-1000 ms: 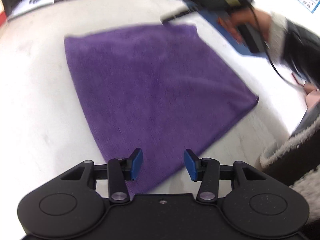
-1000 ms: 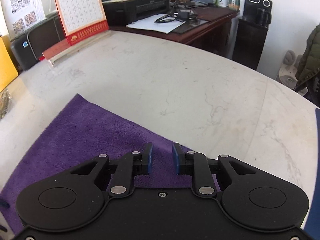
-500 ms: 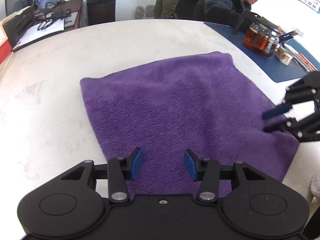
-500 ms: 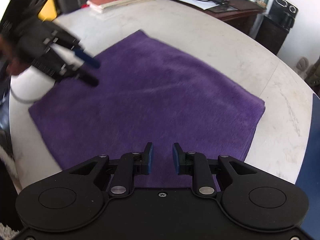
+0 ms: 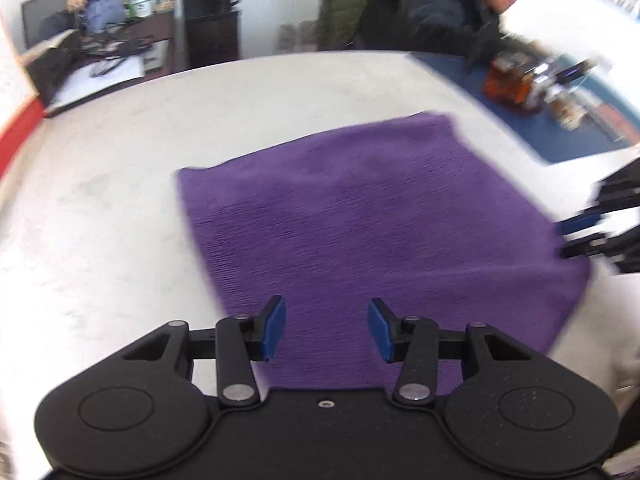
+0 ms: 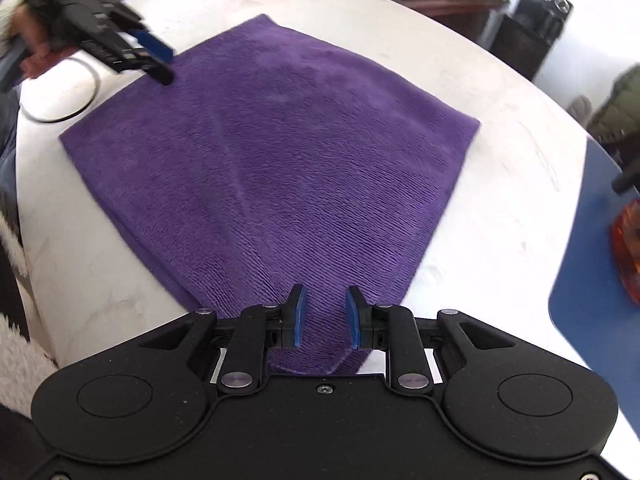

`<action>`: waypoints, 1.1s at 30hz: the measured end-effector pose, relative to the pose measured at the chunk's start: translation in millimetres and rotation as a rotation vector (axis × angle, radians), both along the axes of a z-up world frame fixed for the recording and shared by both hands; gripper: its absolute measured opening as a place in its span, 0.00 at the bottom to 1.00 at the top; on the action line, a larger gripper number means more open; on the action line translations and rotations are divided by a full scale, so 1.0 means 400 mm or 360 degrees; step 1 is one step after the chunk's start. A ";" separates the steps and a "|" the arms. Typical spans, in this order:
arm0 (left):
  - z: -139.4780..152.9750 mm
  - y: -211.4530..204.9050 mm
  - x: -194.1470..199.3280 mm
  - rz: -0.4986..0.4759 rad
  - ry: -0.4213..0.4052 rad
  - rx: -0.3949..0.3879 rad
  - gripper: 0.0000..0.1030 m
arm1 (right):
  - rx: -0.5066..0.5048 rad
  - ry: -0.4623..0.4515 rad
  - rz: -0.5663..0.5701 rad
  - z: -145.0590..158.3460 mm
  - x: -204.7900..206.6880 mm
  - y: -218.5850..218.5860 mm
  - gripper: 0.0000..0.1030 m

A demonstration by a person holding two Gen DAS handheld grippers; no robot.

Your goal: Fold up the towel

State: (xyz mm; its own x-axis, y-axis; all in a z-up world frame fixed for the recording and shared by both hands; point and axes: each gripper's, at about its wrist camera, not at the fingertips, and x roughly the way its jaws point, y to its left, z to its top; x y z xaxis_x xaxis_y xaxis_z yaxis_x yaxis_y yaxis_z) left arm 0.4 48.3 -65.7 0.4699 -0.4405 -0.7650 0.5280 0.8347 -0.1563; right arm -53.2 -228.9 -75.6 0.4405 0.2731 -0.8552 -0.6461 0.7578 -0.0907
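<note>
A purple towel (image 5: 360, 216) lies flat and spread out on the white marble table (image 5: 100, 240); it also shows in the right wrist view (image 6: 272, 152). My left gripper (image 5: 326, 328) is open and empty, above the towel's near edge. My right gripper (image 6: 323, 316) is open with a narrower gap, empty, over the towel's near corner. The right gripper also shows in the left wrist view (image 5: 576, 232) by the towel's right corner. The left gripper shows in the right wrist view (image 6: 158, 62) at the towel's far left edge.
A blue mat (image 5: 532, 120) with an amber glass teapot (image 5: 508, 88) lies at the table's far right, where a man (image 5: 460, 16) sits. A desk with papers (image 5: 100, 64) stands beyond the table. A black cable (image 6: 68, 112) lies left of the towel.
Both grippers have shifted over the towel's near side. The right gripper's jaws have opened a little wider. The towel has not moved.
</note>
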 end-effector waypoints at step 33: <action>-0.055 -0.055 -0.091 -0.0004 0.0170 0.0000 0.45 | 0.0198 -0.0008 -0.0029 -0.031 0.186 0.036 0.26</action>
